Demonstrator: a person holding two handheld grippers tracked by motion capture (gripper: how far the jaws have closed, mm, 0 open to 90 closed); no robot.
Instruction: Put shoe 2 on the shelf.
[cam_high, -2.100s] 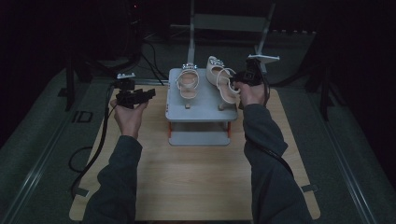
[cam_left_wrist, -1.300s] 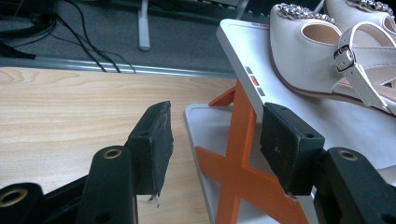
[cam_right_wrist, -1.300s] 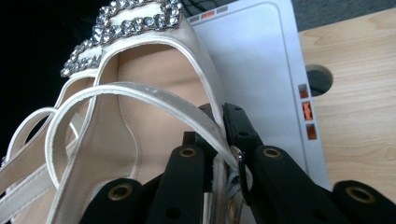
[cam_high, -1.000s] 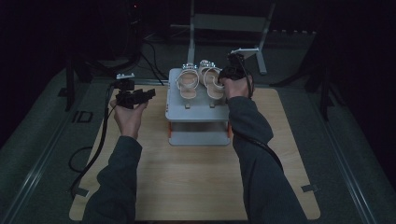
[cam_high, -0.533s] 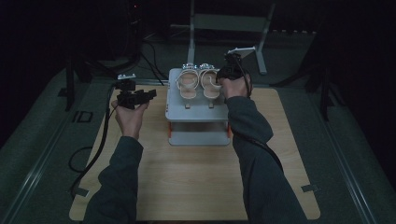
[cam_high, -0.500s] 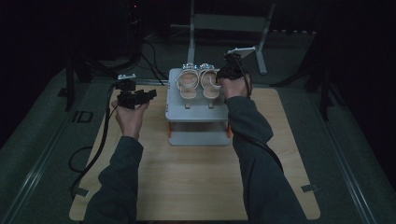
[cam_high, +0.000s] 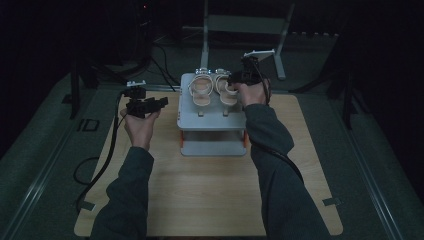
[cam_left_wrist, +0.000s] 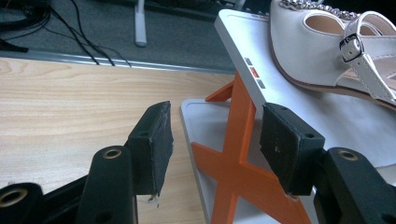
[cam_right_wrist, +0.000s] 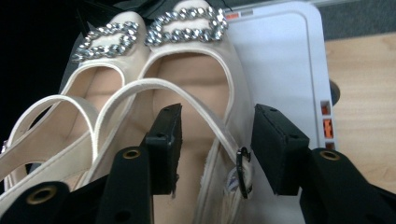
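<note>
Two cream shoes with jewelled buckles stand side by side on a grey rack (cam_high: 212, 119) with orange legs: the left shoe (cam_high: 201, 91) and the right shoe (cam_high: 226, 92). My right gripper (cam_high: 234, 80) is at the right shoe's heel end. In the right gripper view its jaws (cam_right_wrist: 217, 116) have just been opening. They stand open astride this shoe's (cam_right_wrist: 196, 70) side wall and ankle strap, pads clear of it. The other shoe (cam_right_wrist: 98, 79) lies alongside. My left gripper (cam_high: 152, 104) hovers open left of the rack, holding nothing (cam_left_wrist: 217, 112).
The rack's orange cross leg (cam_left_wrist: 243, 154) and lower shelf (cam_left_wrist: 201, 116) are close in front of the left jaws. A wooden board (cam_high: 210, 190) carries the rack, on a dark mat. A metal stand (cam_high: 240, 25) and cables (cam_high: 165, 55) lie behind.
My right hand carried the right shoe leftward from the rack's right edge to beside the left shoe, then held still. The left hand has not moved.
</note>
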